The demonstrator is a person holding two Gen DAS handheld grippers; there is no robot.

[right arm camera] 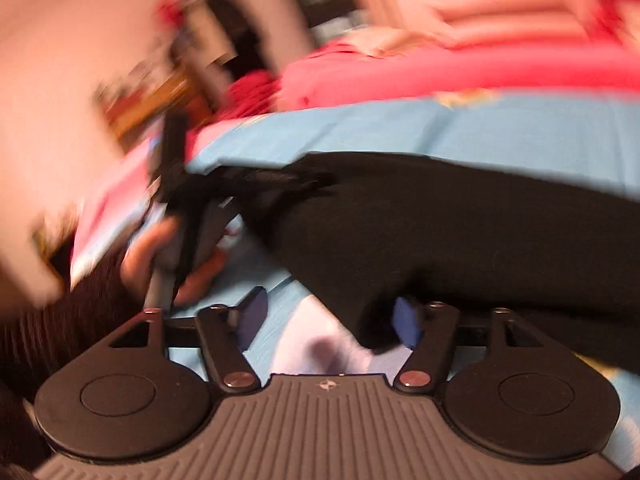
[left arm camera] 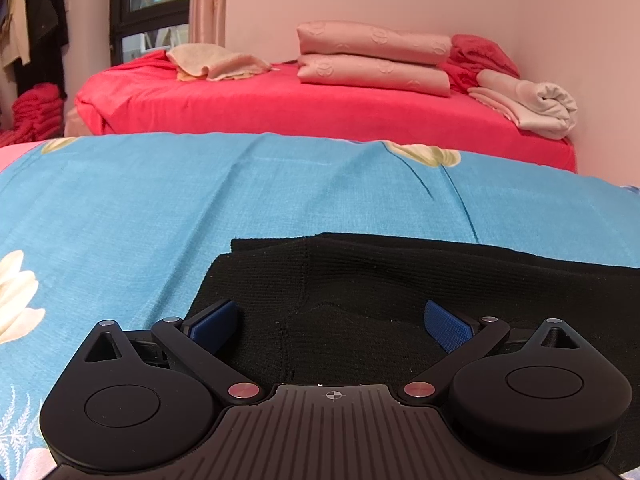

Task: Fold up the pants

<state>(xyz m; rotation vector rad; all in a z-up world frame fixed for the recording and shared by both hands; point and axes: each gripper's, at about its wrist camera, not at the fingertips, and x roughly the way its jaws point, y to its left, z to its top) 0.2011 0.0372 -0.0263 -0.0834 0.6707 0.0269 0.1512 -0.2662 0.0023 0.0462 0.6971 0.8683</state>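
Black knit pants (left arm camera: 400, 280) lie flat on a blue floral sheet (left arm camera: 140, 220). My left gripper (left arm camera: 332, 320) hovers low over their near left end, its blue pads (left arm camera: 216, 320) spread wide with the fabric lying loose beneath. The right wrist view is blurred. There the pants (right arm camera: 460, 232) stretch across the sheet (right arm camera: 520, 128), and a near corner of them hangs beside the right-hand pad (right arm camera: 406, 320). My right gripper (right arm camera: 328, 318) is open, with mostly bare sheet between its fingers. At left, a person's hand (right arm camera: 152, 252) holds the other tool's handle.
Beyond the sheet stands a bed with a red cover (left arm camera: 320, 108). On it lie folded pink blankets (left arm camera: 372, 60), a beige towel (left arm camera: 216, 62) and a rolled white cloth (left arm camera: 532, 108). Dark clothes (left arm camera: 32, 28) hang at far left above a red pile (left arm camera: 36, 112).
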